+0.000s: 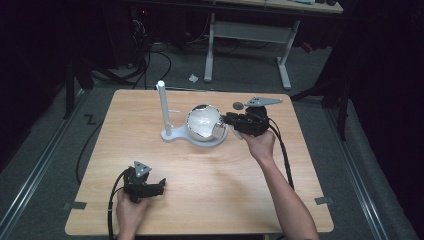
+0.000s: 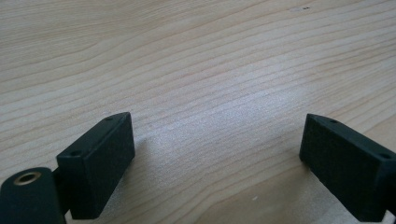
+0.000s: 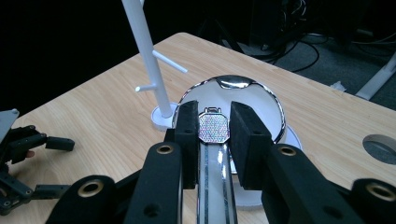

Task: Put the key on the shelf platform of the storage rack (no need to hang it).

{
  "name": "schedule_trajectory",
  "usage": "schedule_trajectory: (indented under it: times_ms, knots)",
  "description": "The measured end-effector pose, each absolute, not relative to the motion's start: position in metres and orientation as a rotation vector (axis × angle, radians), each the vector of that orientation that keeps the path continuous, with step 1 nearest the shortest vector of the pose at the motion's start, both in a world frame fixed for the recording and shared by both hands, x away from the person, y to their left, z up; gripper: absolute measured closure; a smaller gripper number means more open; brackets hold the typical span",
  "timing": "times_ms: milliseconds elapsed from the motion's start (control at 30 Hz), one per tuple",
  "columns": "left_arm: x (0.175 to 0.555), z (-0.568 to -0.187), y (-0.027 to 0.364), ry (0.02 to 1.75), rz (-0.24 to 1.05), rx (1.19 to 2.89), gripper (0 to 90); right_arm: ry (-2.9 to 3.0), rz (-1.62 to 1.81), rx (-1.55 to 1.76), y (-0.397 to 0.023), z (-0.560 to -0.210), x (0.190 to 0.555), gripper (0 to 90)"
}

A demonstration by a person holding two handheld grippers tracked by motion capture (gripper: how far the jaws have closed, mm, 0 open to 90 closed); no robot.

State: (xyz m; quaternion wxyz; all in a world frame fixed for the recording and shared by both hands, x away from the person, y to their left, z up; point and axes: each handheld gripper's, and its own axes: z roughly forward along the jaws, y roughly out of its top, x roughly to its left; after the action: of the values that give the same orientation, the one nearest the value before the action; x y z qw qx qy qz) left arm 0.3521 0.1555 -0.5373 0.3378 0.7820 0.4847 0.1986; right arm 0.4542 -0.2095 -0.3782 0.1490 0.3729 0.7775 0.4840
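- Left hand-held gripper (image 1: 159,186), nearest, rests spread on the desk (image 1: 215,200), well short of the stand (image 1: 165,112).
- Right hand-held gripper (image 3: 212,128) pinches a watch (image 3: 214,127) over the bowl (image 3: 261,100) beside the stand; the smooth strap could slip out and drop.

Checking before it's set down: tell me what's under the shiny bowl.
Under the shiny bowl, held by its handle in the right gripper, sits the round white stand base. The bowl hides the base's middle.
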Motion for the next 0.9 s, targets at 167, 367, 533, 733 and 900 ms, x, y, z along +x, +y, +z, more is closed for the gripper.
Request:
schedule_trajectory:
  times_ms: [167,367,533,733,900]
  knots:
    - [0.352,-0.537,0.155,1.263,0.518,2.038,10.5,2.241,1.388,1.08,-0.203,-0.379,0.463,74.4]
    - [0.352,-0.537,0.155,1.263,0.518,2.038,10.5,2.251,1.381,1.092,-0.195,-0.383,0.474,74.4]
    - [0.352,-0.537,0.155,1.263,0.518,2.038,10.5,2.257,1.378,1.105,-0.192,-0.385,0.481,74.4]
    - [0.352,-0.537,0.155,1.263,0.518,2.038,10.5,2.257,1.368,1.136,-0.187,-0.389,0.491,74.4]
    - [0.352,-0.537,0.155,1.263,0.518,2.038,10.5,2.263,1.358,1.147,-0.183,-0.392,0.497,74.4]
